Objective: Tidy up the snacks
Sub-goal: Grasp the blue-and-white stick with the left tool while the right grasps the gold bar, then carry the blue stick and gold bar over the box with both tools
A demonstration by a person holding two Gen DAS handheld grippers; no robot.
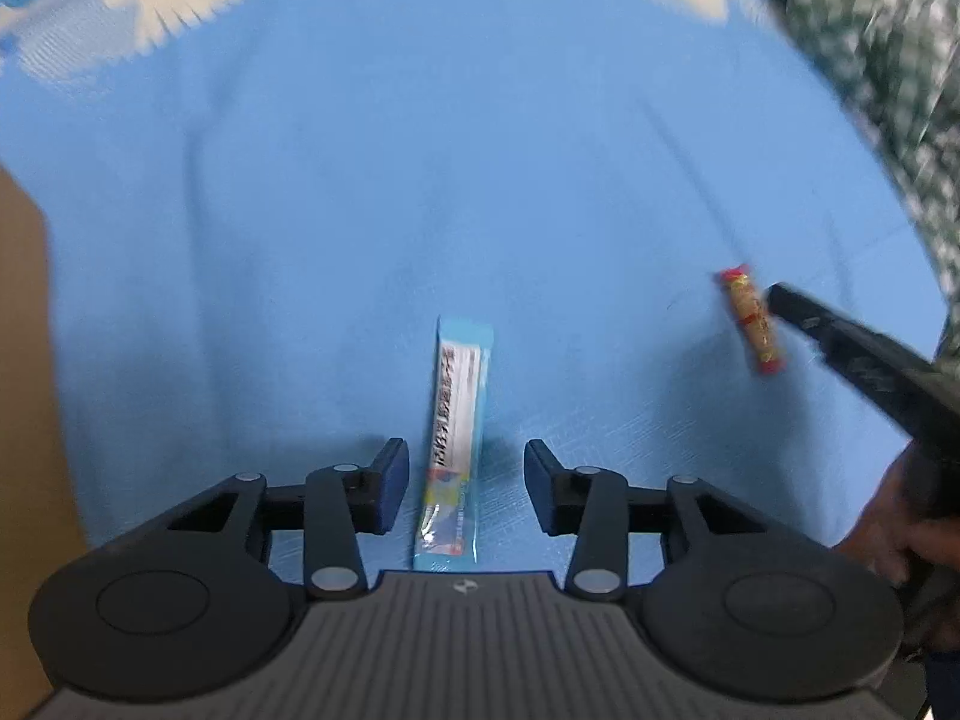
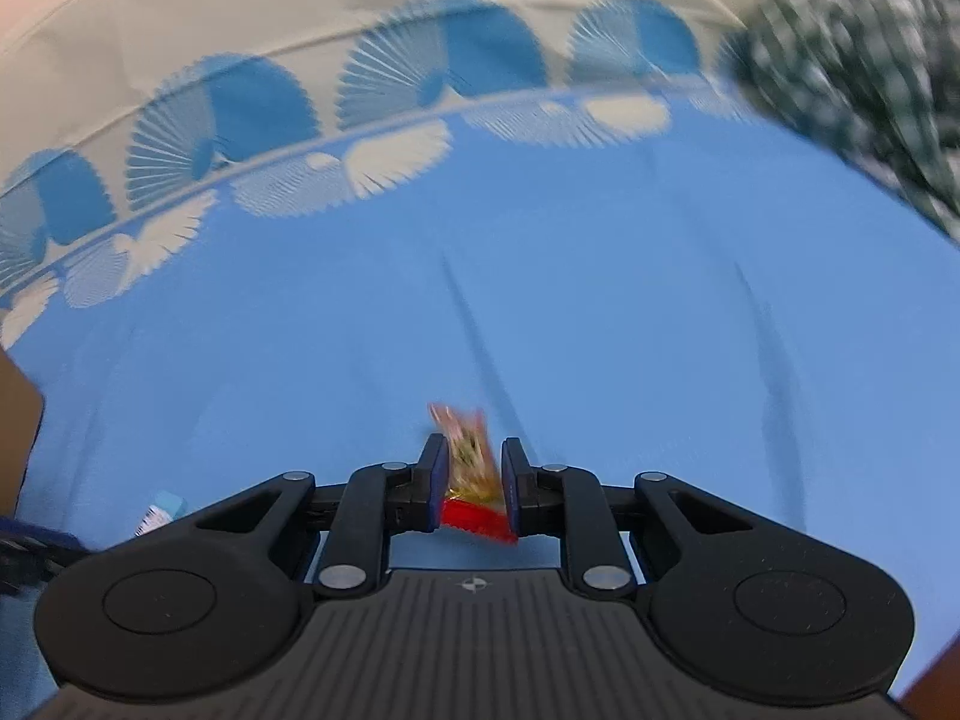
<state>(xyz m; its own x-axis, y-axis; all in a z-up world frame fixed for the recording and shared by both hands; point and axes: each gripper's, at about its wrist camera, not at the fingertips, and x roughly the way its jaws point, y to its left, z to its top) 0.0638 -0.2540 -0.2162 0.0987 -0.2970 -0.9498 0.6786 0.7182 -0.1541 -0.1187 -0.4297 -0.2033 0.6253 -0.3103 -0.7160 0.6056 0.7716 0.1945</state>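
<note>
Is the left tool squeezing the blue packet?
No, the left tool stands open, with a gap between each pad and the blue packet.

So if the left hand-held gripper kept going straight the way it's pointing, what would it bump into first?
Probably the long blue snack stick. It lies between the open fingers of the left hand-held gripper, not pinched. The gripper points steeply down, so right after that comes the blue cloth. Depth is hard to judge here.

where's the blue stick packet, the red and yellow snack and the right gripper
blue stick packet (image 1: 454, 438): left wrist view, middle of its printed face
red and yellow snack (image 2: 471, 477): right wrist view, wrapper between the pads
right gripper (image 2: 474, 483): right wrist view, midway between its fingertips, shut on the snack
</note>
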